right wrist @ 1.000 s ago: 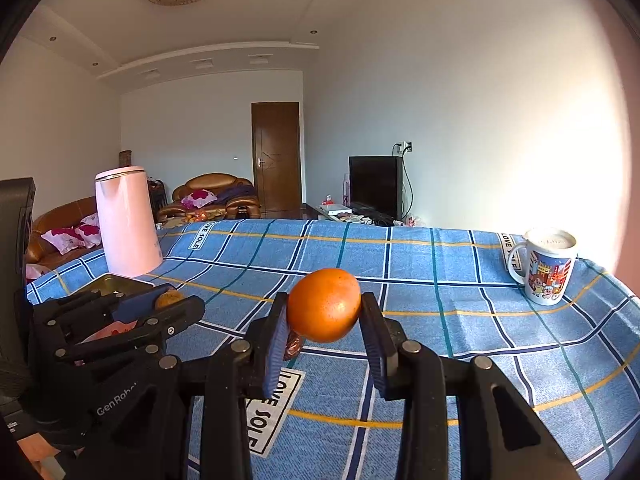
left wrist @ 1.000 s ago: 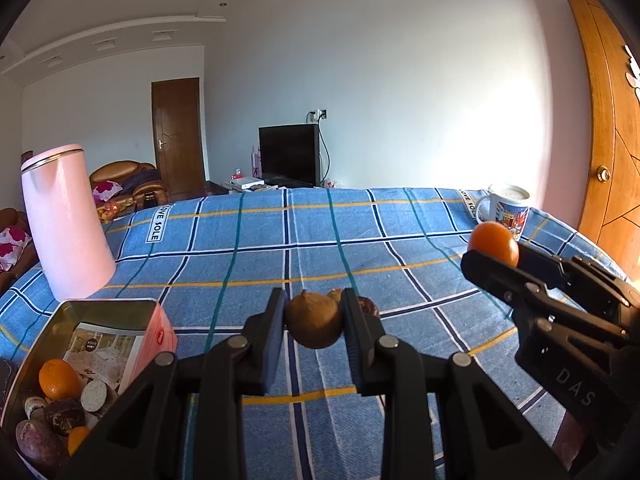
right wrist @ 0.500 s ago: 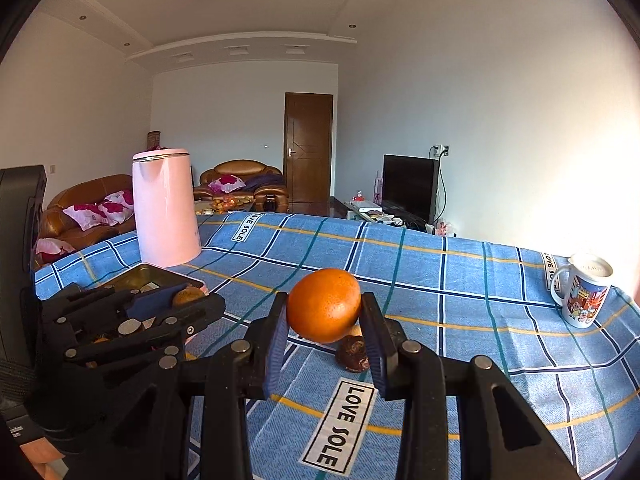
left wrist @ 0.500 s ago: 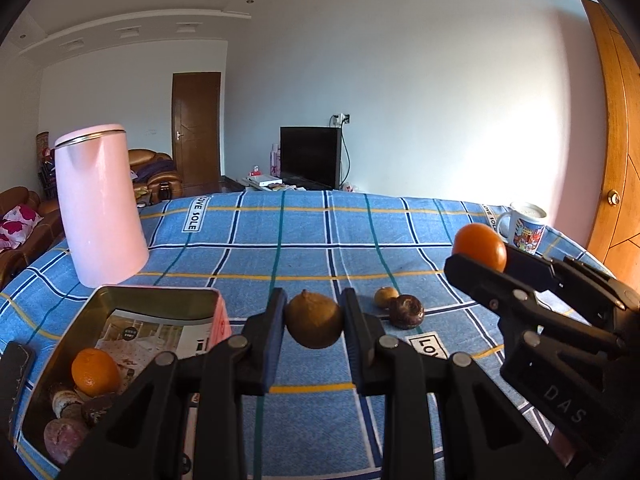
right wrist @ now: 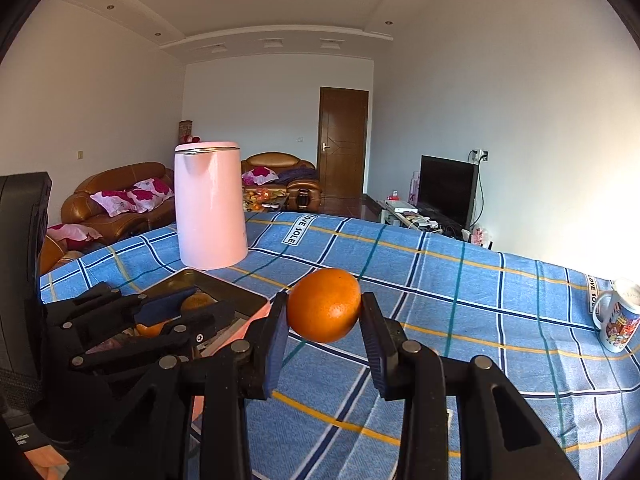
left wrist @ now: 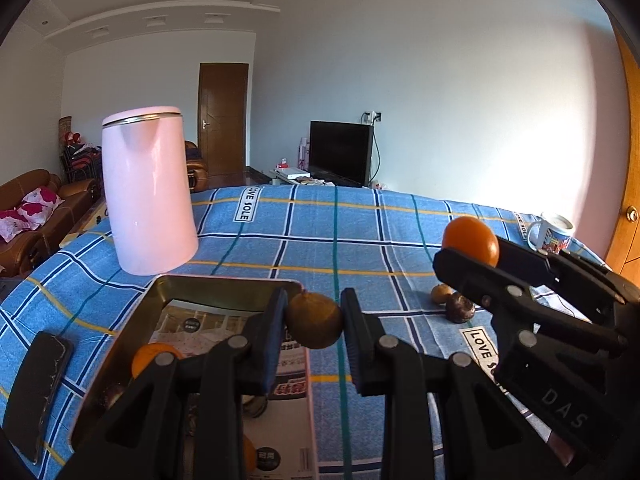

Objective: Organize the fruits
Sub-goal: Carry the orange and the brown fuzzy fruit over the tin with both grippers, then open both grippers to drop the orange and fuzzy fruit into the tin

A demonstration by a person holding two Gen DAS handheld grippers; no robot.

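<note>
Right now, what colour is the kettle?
Pale pink kettle with a metal rim, clearest in the right wrist view.

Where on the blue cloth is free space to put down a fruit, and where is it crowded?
Free: the cloth between the pink kettle and the mug. Crowded: the tin already holding fruit, the phone beside it, and the two small fruits lying near the right gripper.

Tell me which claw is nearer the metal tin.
Left. The left claw, gripping a brown fruit, hangs at the metal tin's right edge. The right claw, gripping an orange, sits further right.
</note>
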